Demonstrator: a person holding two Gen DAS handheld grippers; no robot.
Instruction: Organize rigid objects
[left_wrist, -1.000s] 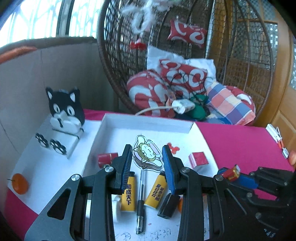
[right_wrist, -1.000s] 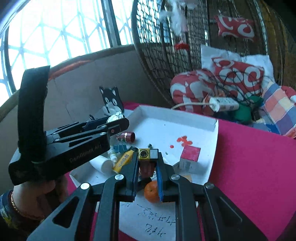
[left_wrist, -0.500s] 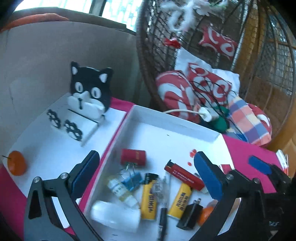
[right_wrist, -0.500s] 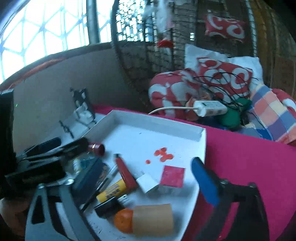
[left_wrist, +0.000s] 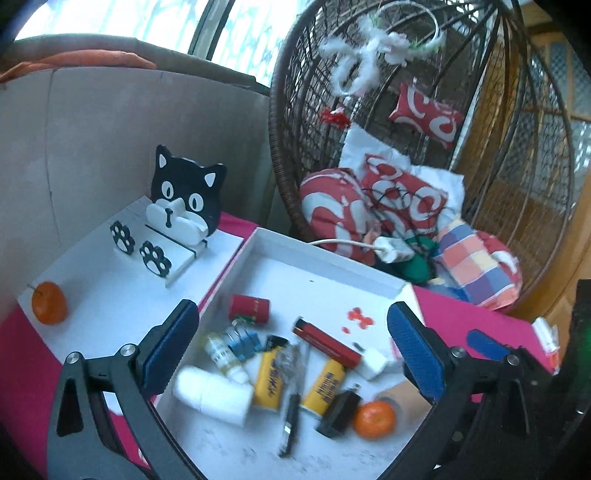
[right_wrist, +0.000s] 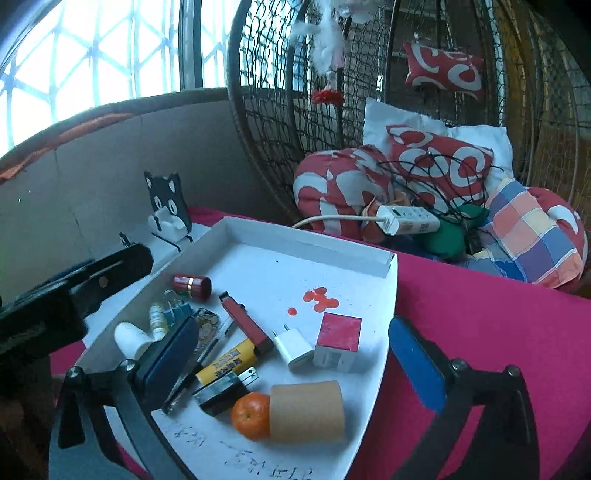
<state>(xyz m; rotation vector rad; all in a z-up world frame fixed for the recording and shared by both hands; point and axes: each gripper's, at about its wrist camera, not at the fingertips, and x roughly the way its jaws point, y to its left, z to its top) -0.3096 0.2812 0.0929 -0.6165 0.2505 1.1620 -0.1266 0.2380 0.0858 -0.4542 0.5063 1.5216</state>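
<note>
A white tray (left_wrist: 325, 254) (right_wrist: 306, 240) on the pink table holds several small items: a red lighter (left_wrist: 327, 347) (right_wrist: 245, 323), two yellow lighters (left_wrist: 271, 376), a black charger (left_wrist: 338, 411) (right_wrist: 221, 391), a white plug (right_wrist: 293, 345), a red cube (right_wrist: 338, 339), a dark red cylinder (left_wrist: 248, 308) (right_wrist: 192, 286), a white bottle (left_wrist: 212, 393), an orange (left_wrist: 373, 419) (right_wrist: 251, 415) and a brown cardboard tube (right_wrist: 306, 411). My left gripper (left_wrist: 291, 354) is wide open above the tray's near part. My right gripper (right_wrist: 291, 362) is wide open, also empty.
A black-and-white cat-shaped stand (left_wrist: 181, 210) and a second orange (left_wrist: 48, 302) sit on a white board left of the tray. A wicker hanging chair (left_wrist: 406, 129) with red cushions, a power strip (right_wrist: 406, 219) and cables stands behind. A cardboard wall (left_wrist: 92, 147) is at the left.
Both grippers went from shut a second ago to wide open. The right one released the small red-and-yellow item. Both have pulled back and up from the tray.
</note>
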